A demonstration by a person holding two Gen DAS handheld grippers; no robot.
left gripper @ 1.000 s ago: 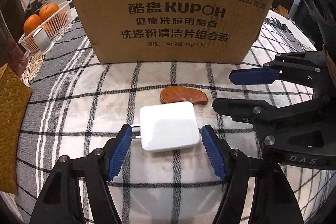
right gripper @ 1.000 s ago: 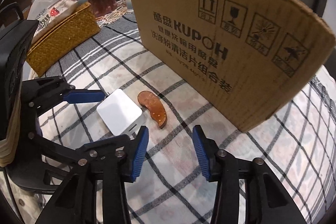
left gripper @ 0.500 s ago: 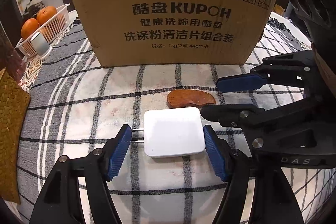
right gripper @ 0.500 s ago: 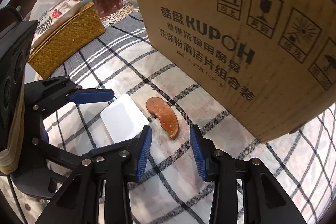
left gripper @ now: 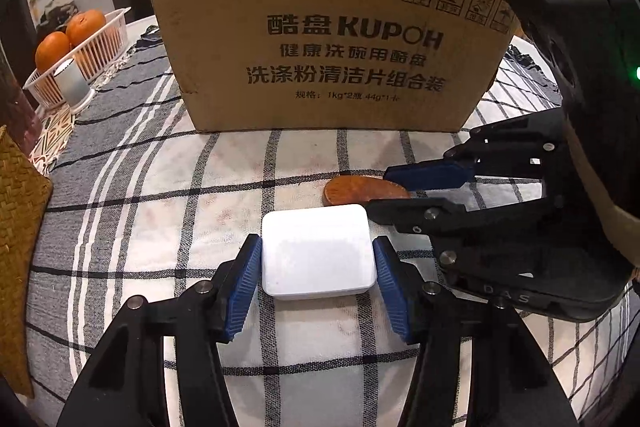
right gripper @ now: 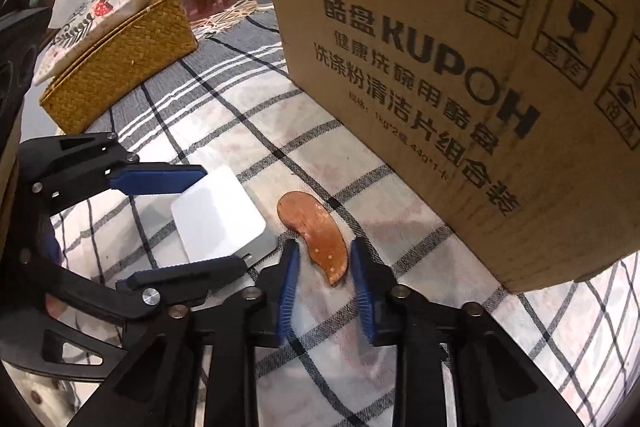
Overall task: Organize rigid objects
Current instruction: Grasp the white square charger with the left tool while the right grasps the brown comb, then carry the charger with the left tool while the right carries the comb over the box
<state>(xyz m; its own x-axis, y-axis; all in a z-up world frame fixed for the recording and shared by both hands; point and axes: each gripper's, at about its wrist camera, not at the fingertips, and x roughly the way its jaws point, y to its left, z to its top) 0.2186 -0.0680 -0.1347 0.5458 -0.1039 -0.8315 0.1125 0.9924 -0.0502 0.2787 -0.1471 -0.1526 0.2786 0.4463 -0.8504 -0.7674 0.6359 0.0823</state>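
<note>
Both grippers have just narrowed: left gripper grips the white charger on the checked tablecloth; right gripper clamps the brown scraper beside it. Beyond stands a cardboard box.

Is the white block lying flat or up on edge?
Flat: the white block rests broad face up on the checked cloth.
</note>
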